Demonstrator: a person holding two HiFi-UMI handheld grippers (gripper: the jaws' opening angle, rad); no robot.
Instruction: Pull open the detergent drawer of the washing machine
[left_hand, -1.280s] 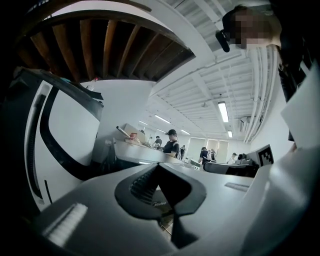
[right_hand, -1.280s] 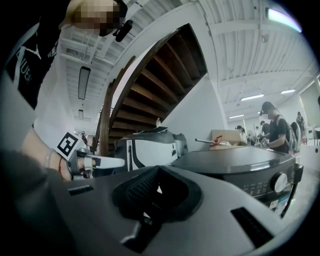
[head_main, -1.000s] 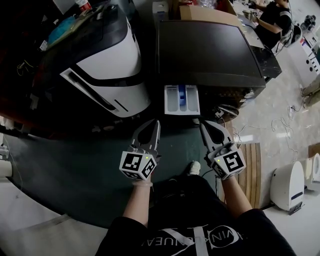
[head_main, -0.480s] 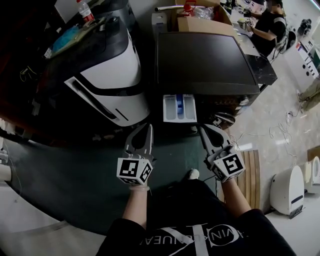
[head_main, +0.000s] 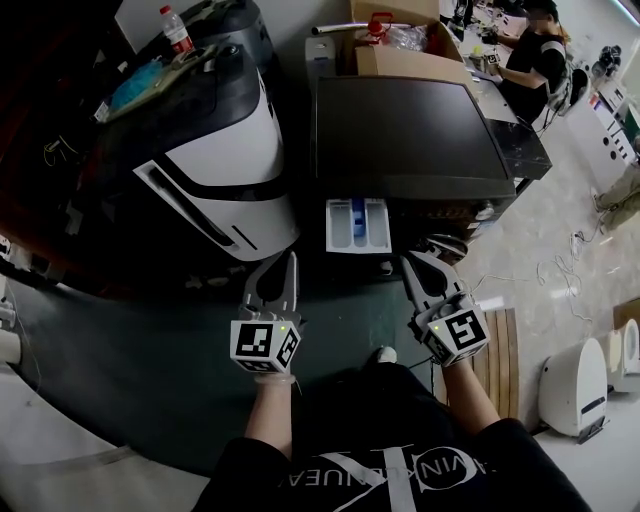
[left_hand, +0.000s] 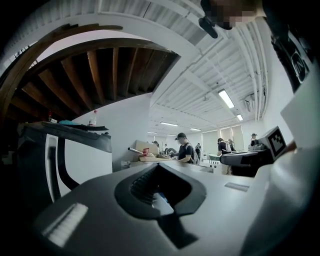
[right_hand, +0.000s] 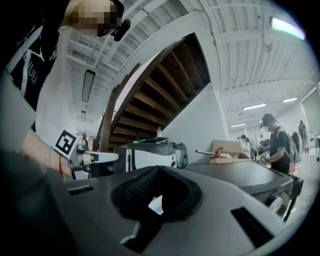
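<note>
The dark-topped washing machine (head_main: 415, 125) stands ahead of me. Its white detergent drawer (head_main: 357, 226), with a blue compartment inside, sticks out of the front at the machine's left. My left gripper (head_main: 290, 258) hovers just short of the drawer's front, slightly to its left, jaws shut and empty. My right gripper (head_main: 410, 262) hangs to the drawer's right, below the machine's front edge, also shut with nothing in it. In the left gripper view the left gripper (left_hand: 158, 167) points level over the machine's top. The right gripper (right_hand: 159, 169) does the same in the right gripper view.
A white-and-black appliance (head_main: 215, 150) stands close on the left of the machine, with a plastic bottle (head_main: 176, 28) on it. A cardboard box (head_main: 405, 58) lies behind. A person (head_main: 535, 55) sits at the back right. Cables (head_main: 560, 250), a wooden board (head_main: 500, 340) and a white unit (head_main: 573, 375) occupy the floor at right.
Both shut grippers have drawn a little away from the drawer's front, the left one shifting leftward and rolling slightly. The drawer stays pulled out.
</note>
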